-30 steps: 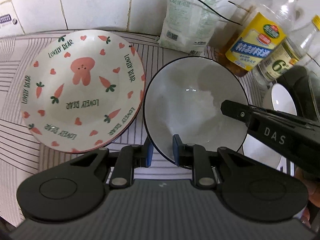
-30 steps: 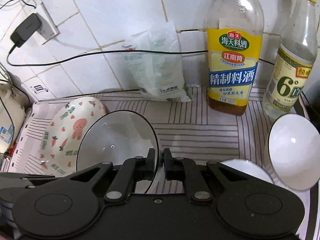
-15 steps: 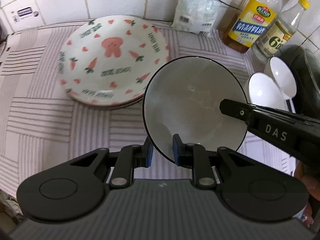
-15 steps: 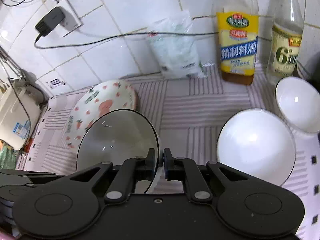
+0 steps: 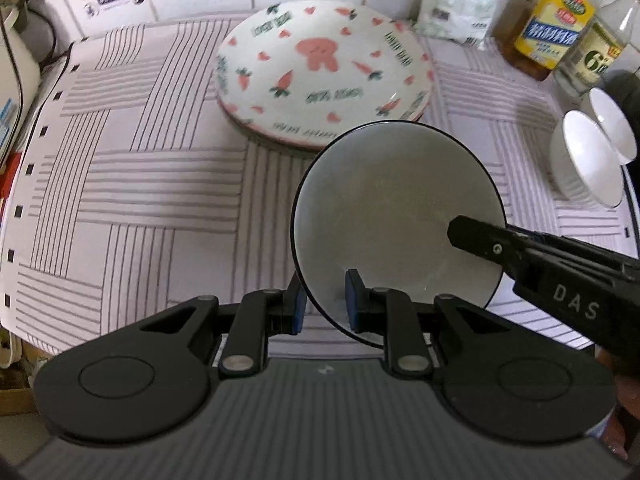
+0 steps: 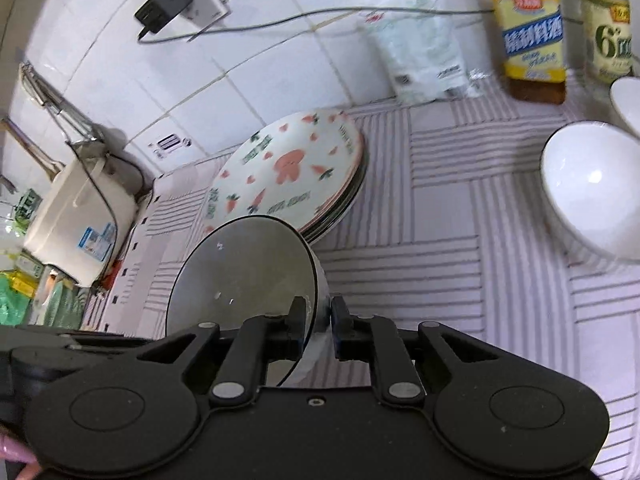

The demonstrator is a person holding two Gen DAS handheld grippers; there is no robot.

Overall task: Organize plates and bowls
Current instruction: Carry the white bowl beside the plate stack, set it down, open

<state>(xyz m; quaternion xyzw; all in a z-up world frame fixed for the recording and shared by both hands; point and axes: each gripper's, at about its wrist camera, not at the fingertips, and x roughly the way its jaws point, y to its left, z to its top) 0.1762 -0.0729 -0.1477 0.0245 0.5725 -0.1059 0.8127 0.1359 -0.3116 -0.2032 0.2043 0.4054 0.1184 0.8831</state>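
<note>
Both grippers hold one grey bowl with a dark rim (image 5: 396, 216), lifted above the striped cloth. My left gripper (image 5: 323, 306) is shut on its near rim. My right gripper (image 6: 319, 316) is shut on its right rim, and its arm shows in the left wrist view (image 5: 560, 264). The bowl also shows in the right wrist view (image 6: 244, 272). A stack of carrot-and-rabbit plates (image 5: 324, 68) sits behind the bowl (image 6: 288, 172). Two white bowls (image 5: 588, 160) stand at the right (image 6: 592, 188).
A yellow-label bottle (image 6: 528, 28), a second bottle (image 6: 608, 32) and a white packet (image 6: 420, 56) stand against the tiled wall. A cable and plug (image 6: 164, 8) hang on the wall. A white appliance (image 6: 80, 216) is at the left edge of the cloth (image 5: 132, 200).
Both grippers have pulled back and up with the grey bowl, away from the wall. The plates and white bowls now lie farther off.
</note>
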